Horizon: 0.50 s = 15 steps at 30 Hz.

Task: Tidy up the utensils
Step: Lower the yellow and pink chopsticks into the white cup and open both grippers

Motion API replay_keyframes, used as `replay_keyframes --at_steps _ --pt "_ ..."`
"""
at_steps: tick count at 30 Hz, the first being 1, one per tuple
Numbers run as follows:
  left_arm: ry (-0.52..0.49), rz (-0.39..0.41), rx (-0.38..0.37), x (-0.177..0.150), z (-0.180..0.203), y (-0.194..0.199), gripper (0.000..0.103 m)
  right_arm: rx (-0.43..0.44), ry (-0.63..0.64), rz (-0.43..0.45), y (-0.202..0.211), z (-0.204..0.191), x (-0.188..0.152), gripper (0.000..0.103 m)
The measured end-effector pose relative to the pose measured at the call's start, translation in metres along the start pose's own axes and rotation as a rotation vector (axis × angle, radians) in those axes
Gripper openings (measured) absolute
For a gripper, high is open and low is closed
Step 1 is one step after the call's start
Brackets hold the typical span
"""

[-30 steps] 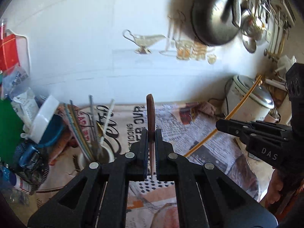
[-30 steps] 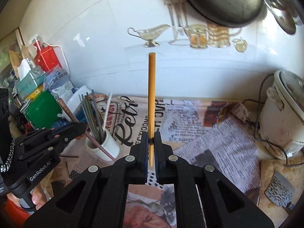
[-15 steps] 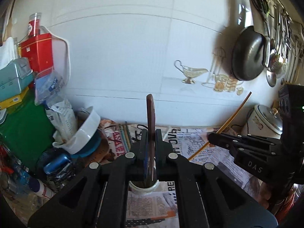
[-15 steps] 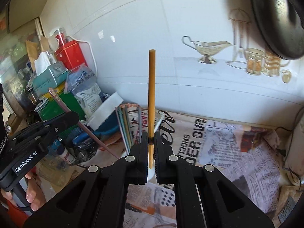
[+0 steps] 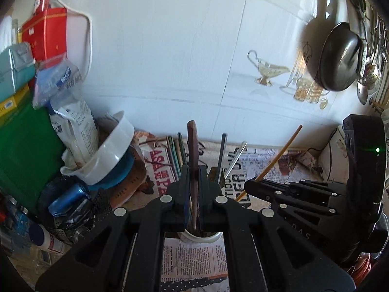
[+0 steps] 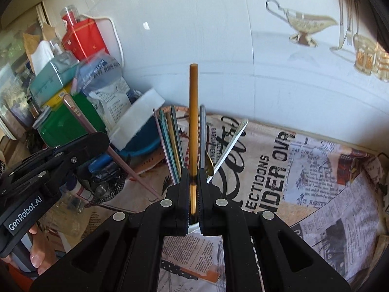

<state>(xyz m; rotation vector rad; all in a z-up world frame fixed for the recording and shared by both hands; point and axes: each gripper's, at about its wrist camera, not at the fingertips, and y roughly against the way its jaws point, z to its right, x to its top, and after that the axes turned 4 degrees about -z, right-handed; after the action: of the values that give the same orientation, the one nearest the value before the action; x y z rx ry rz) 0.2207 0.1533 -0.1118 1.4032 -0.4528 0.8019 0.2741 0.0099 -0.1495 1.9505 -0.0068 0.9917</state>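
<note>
- The left gripper point(image 5: 193, 182) is clamped on a dark brown stick point(image 5: 192, 143), which stands upright between its fingers directly above a white cup point(image 5: 201, 238).
- The right gripper point(image 6: 193, 182) is clamped on a yellow chopstick point(image 6: 193, 112), also upright, its lower end over the same cup's rim.
- The cup stands on newspaper point(image 6: 304, 170) and already holds a fan of thin coloured sticks point(image 6: 170, 141), a grey rod point(image 6: 202, 133) and a white-handled utensil point(image 6: 233, 136).
- Just left of the cup, a white bowl point(image 5: 111, 150) leans on a blue one among bags and boxes.
- Farther back is the white tiled wall point(image 5: 170, 48), with a dark pan point(image 5: 340, 56) hanging at right.
</note>
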Motion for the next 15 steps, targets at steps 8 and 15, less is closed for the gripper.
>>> replay_keyframes --at_steps 8,15 --pt "0.028 -0.101 -0.046 -0.008 -0.014 -0.033 0.004 -0.026 -0.005 -0.072 -0.027 0.002 -0.007 0.005" --pt "0.009 -0.106 -0.025 -0.006 -0.01 -0.033 0.004 -0.043 -0.022 -0.081 -0.025 0.009 -0.005 0.009"
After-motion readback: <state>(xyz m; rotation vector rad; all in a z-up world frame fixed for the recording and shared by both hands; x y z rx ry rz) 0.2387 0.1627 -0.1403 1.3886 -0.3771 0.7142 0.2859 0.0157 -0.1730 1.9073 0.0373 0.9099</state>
